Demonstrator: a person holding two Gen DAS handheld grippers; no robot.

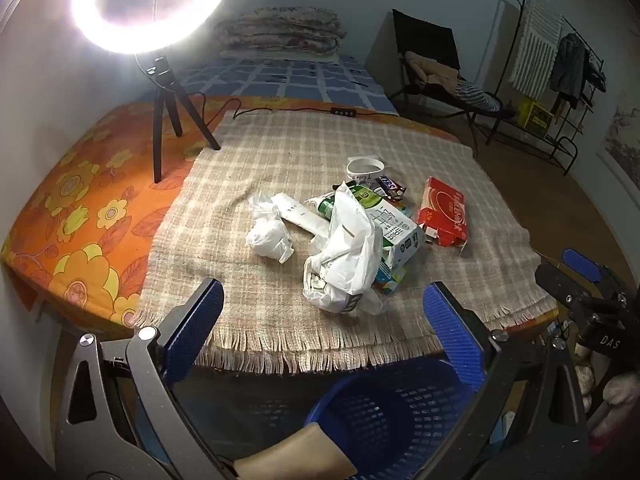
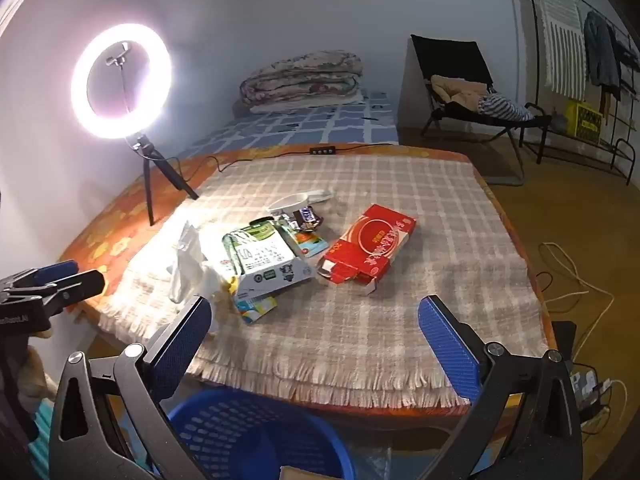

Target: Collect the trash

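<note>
Two tongs, left (image 1: 322, 314) & right (image 2: 314, 326), hang wide, empty over bin (image 1: 384, 408); trash (image 1: 352, 240) piled mid-tabletop (image 2: 460, 216), none collected yet — next: reach, pinch nearest bag.

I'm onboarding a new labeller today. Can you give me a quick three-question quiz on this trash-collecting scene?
1. True or false: the flat red cardboard box already lies in the blue plastic mesh basket.
2. Which gripper holds trash? A) left gripper B) right gripper C) neither
3. Fill in: the trash lies on a beige checked ____ with a fringed edge.

Key
1. False: it lies on the table, and the basket stands below the near edge.
2. C: both pairs of jaws stand open and empty.
3. Cloth.
</note>
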